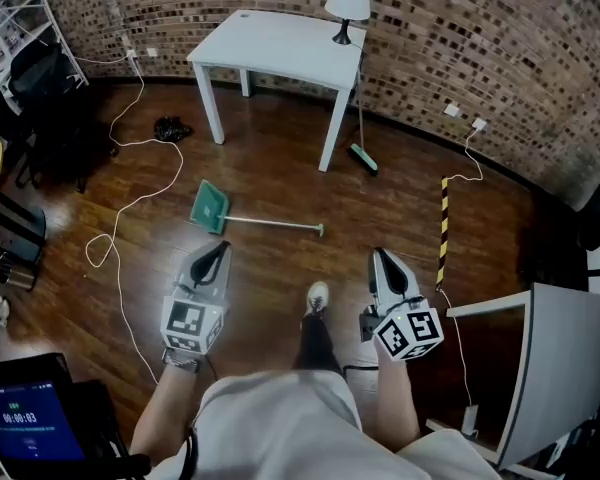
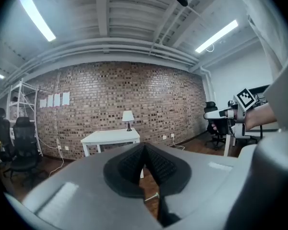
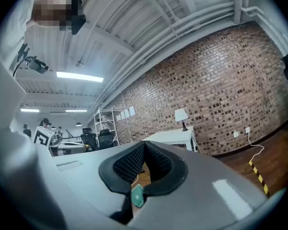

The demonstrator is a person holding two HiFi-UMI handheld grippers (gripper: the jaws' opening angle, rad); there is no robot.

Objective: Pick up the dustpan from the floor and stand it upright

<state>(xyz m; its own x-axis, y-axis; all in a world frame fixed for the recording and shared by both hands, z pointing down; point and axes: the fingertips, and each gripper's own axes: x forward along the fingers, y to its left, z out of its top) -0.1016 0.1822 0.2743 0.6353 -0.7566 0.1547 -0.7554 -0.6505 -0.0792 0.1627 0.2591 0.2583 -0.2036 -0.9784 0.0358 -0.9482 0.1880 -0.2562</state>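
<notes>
Far left: a white cable [image 1: 115, 243] loops over the wood floor [image 1: 280, 178] beside the work area. Next, the left gripper [image 1: 218, 250] is held low, its jaws closed tip to tip with nothing between them; its own view agrees [image 2: 144, 146]. The dustpan [image 1: 211, 208] lies flat on the floor just ahead of it, between the person and the white table [image 1: 280, 48], touched by neither claw. Further right, the right gripper [image 1: 382, 258] is likewise closed and empty, near the handle's free end but apart from it. Risks, as judged: both claws must open before any grab, or they will only shove the pan. The handle is thin and round, so a pinch far from the scoop could let the head swing or roll. A long pan stood on a small base may topple if released off vertical. The cable could snag a foot on the step in. Appearance: a green scoop, probably rigid plastic, and a pale slender pole [image 1: 275, 224] ending in a small green cap. It looks light and head-heavy.
</notes>
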